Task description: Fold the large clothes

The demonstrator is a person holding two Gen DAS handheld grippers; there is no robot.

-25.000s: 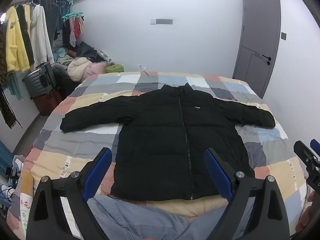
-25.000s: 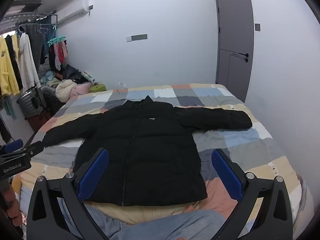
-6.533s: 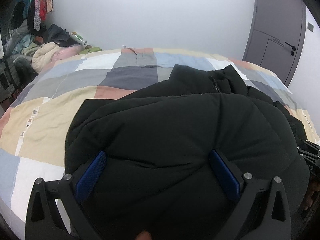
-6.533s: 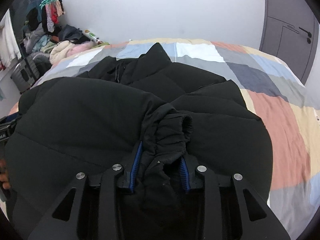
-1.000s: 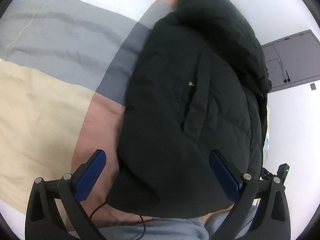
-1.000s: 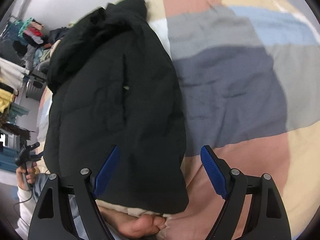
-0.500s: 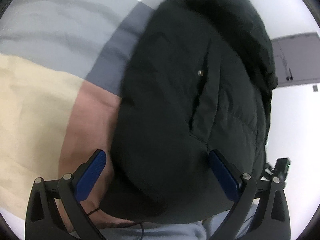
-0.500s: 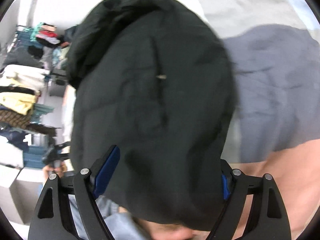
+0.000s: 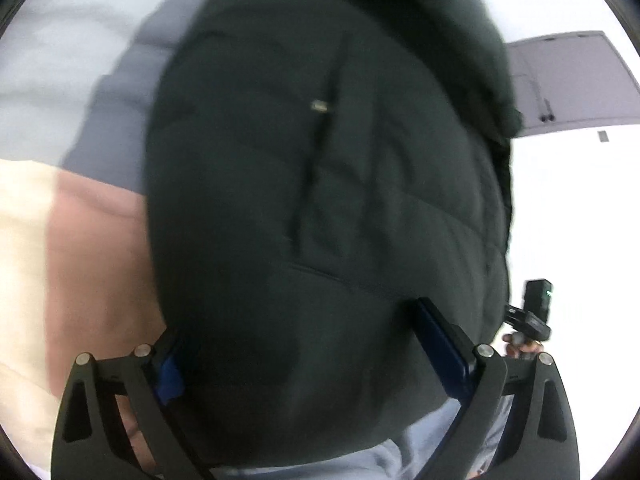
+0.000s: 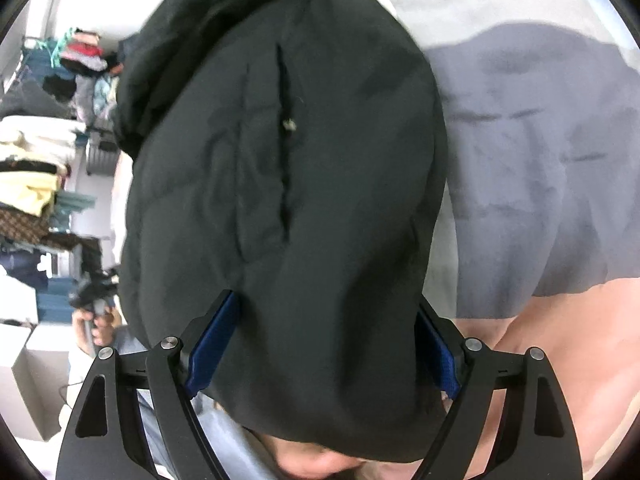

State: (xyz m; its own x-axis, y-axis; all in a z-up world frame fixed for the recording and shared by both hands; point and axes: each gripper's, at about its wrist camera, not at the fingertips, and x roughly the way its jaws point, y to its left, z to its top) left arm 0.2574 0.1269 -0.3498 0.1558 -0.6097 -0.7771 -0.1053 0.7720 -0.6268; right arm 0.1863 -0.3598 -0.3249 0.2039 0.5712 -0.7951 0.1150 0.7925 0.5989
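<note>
The black puffer jacket [image 9: 320,184] lies folded into a long bundle on the patchwork bed and fills both views; it also shows in the right wrist view [image 10: 288,184]. My left gripper [image 9: 304,352] is open, its blue-padded fingers [image 9: 440,336] straddling the near end of the bundle. My right gripper [image 10: 320,348] is open too, its fingers [image 10: 212,344] on either side of the same near end from the other side. Both views are blurred by motion.
The patchwork bedspread [image 9: 80,240] spreads left of the jacket and shows at the right of the right wrist view [image 10: 540,184]. A grey door [image 9: 568,84] stands beyond. Piled clothes and shelves [image 10: 48,152] line the room's left side. The person's jeans [image 9: 432,440] are near.
Both grippers have moved forward and down onto the near end of the folded jacket, so the bundle now sits between each pair of open fingers.
</note>
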